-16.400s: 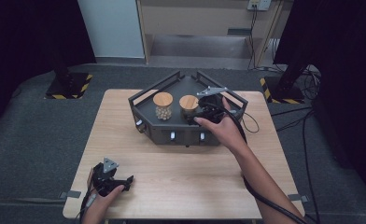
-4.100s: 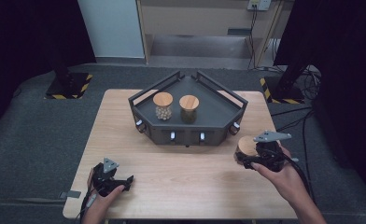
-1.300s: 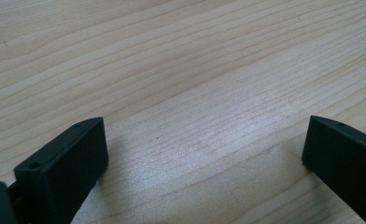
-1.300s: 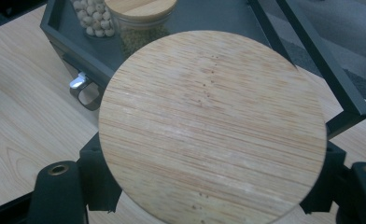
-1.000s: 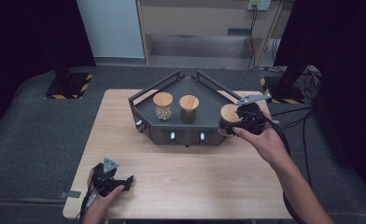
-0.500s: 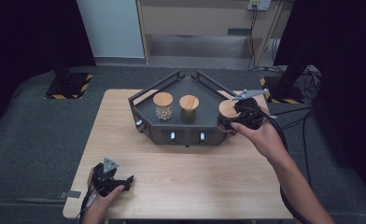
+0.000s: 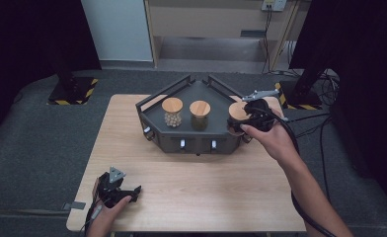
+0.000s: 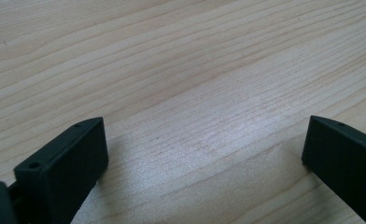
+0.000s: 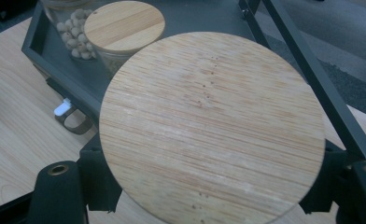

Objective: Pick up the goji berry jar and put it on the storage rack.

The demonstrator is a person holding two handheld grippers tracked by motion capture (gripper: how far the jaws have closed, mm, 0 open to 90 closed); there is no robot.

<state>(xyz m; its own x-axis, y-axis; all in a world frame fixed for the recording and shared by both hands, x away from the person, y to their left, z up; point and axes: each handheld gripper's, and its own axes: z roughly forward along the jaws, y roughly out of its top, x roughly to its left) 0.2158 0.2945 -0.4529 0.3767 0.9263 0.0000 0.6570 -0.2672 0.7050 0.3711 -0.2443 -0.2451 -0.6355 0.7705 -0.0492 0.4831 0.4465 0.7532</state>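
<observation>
A: Near the front edge of the desk (image 7: 191, 197), how was the left hand-held gripper (image 7: 116, 186) placed?

B: It lay low on the wood, held in the person's left hand. In the left gripper view its jaws stood wide apart, with bare wood between them.

A: And the right one?

B: The right forearm reached forward and to the right, and the right hand-held gripper (image 7: 245, 117) was clamped on a jar with a wooden lid (image 9: 212, 128) at the right end of the dark tray (image 7: 199, 143).

A: What was hard to see?

B: The lid covered the jar's body, so its content stayed hidden. Whether it stood in the tray or was above it, I cannot tell. Farther left stood two more jars (image 7: 200, 114); one showed pale balls.
</observation>
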